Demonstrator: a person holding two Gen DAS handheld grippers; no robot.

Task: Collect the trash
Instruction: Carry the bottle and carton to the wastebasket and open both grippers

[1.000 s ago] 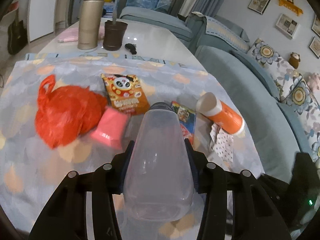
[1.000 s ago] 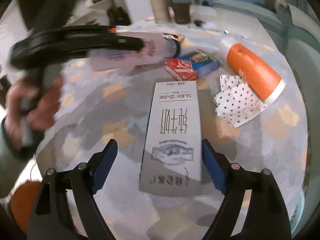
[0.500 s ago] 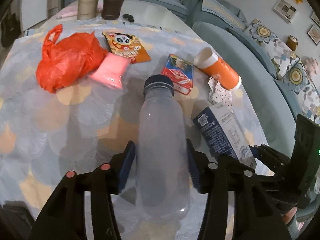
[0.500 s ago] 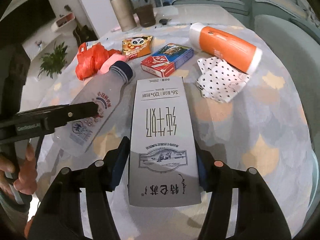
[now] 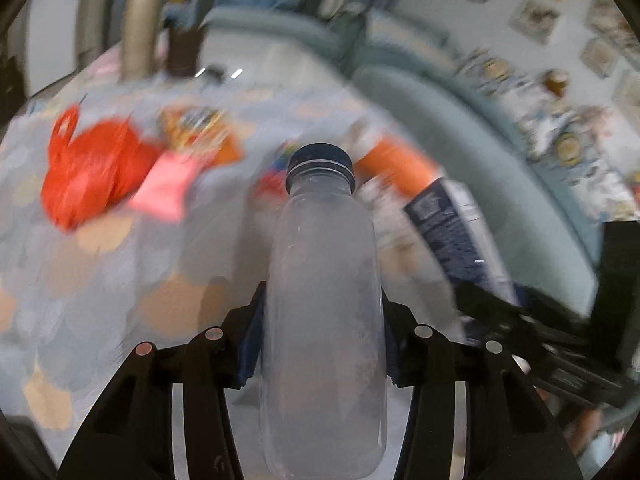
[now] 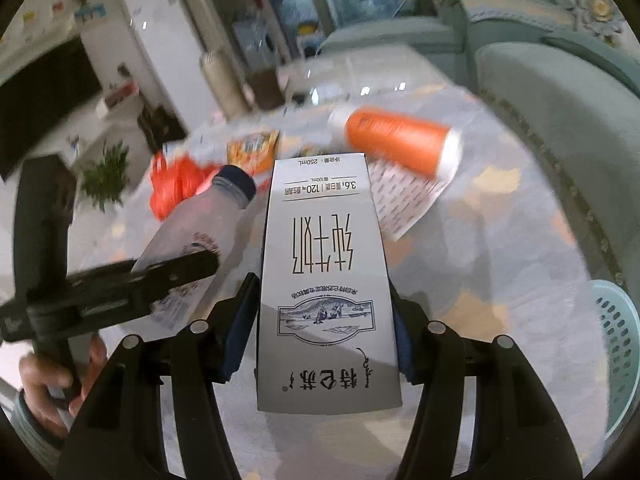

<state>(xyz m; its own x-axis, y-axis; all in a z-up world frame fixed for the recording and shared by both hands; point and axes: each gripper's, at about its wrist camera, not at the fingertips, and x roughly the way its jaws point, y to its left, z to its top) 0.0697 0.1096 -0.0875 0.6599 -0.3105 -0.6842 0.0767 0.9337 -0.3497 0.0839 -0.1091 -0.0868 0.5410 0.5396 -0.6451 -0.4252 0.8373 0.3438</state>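
Note:
My left gripper (image 5: 322, 340) is shut on a clear plastic bottle (image 5: 324, 300) with a dark cap, held above the table; the bottle also shows in the right wrist view (image 6: 192, 240). My right gripper (image 6: 324, 324) is shut on a white milk carton (image 6: 324, 280), held above the table; the carton also shows in the left wrist view (image 5: 456, 232). On the patterned tablecloth (image 6: 500, 272) lie an orange tube (image 6: 400, 144), a dotted paper (image 6: 404, 196), a red plastic bag (image 5: 88, 172), a pink packet (image 5: 168, 188) and an orange snack packet (image 6: 252, 152).
A light blue perforated basket (image 6: 616, 344) stands off the table's right edge. A teal sofa (image 6: 568, 92) runs along the right. A tall metal flask (image 5: 138, 28) and a dark cup (image 5: 182, 48) stand at the table's far end. The left wrist view is motion-blurred.
My right gripper closed on the milk carton and lifted it. My left gripper has kept hold of the bottle and tipped it level. Both grippers have risen and pulled back from the table.

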